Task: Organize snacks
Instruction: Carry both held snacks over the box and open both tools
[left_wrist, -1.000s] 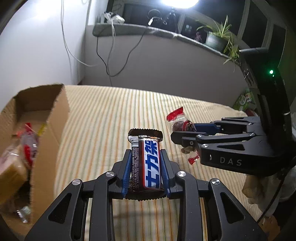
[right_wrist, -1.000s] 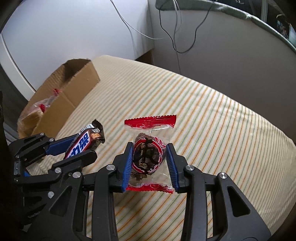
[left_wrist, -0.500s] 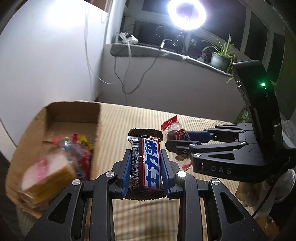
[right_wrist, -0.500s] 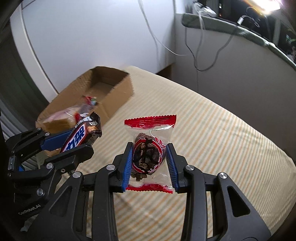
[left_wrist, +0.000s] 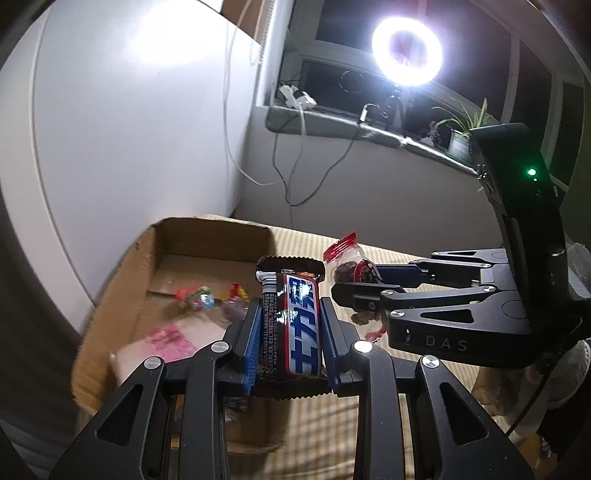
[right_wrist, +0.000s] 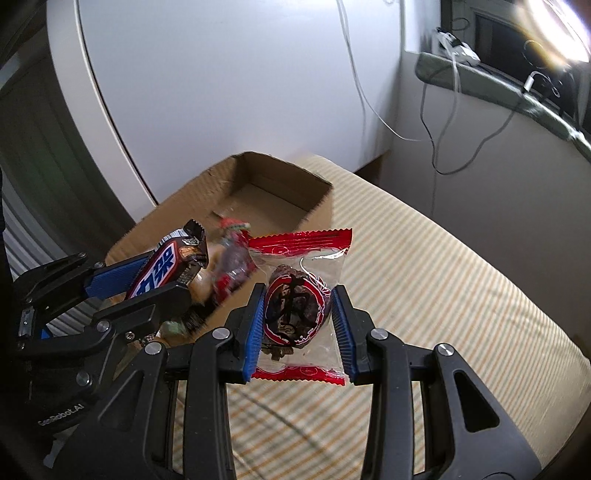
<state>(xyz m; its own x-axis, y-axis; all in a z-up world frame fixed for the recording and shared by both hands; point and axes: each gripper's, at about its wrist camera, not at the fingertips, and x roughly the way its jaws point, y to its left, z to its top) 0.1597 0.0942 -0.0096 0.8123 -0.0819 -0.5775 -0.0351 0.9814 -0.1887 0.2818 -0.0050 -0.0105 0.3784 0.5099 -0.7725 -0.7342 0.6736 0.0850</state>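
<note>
My left gripper (left_wrist: 290, 325) is shut on a dark chocolate bar (left_wrist: 291, 325) with a blue and white label, held in the air at the right wall of an open cardboard box (left_wrist: 207, 236). My right gripper (right_wrist: 298, 314) is shut on a clear, red-edged candy packet (right_wrist: 299, 295) with a dark sweet inside, held above the striped cloth to the right of the box (right_wrist: 288, 173). In the right wrist view the left gripper (right_wrist: 159, 273) and its bar (right_wrist: 166, 269) hang over the box. The right gripper (left_wrist: 354, 288) shows in the left wrist view.
The box holds several snacks (left_wrist: 173, 336), among them a pink-labelled packet and small wrapped sweets. It stands on a striped cloth-covered surface (right_wrist: 424, 280) by a white wall (right_wrist: 221, 92). A ring light (left_wrist: 406, 51), cables and a potted plant (left_wrist: 461, 133) are on the sill behind.
Both grippers have swung left toward the box while holding their snacks. The box has come from the left edge of view to just in front of and under the left gripper.
</note>
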